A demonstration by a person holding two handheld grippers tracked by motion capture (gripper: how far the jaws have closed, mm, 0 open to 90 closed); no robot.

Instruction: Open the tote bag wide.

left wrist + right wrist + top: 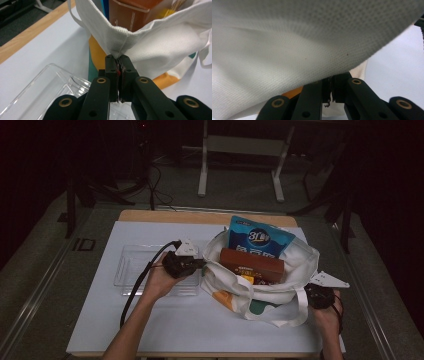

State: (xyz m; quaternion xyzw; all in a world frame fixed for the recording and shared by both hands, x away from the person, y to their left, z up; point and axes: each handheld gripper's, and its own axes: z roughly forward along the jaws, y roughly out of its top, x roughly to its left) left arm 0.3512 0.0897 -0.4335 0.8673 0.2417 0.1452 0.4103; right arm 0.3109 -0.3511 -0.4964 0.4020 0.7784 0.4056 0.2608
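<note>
A white tote bag (295, 262) with orange and green print stands open at the table's middle right. Inside it are a blue snack pouch (260, 237), a brown box (252, 261) and a small yellow item (247, 279). My left gripper (201, 264) is at the bag's left edge. In the left gripper view it (119, 58) is shut on the rim seam of the bag (155, 45). My right gripper (309, 293) is against the bag's right side. In the right gripper view its jaws (331, 79) are closed at the white cloth (287, 50), which hides their tips.
A clear plastic tray (132, 267) lies on the white sheet (165, 320) just left of the bag, under my left hand. A bag strap (300, 312) loops toward the front edge. Beyond the table stand a metal frame (202, 165) and floor cables.
</note>
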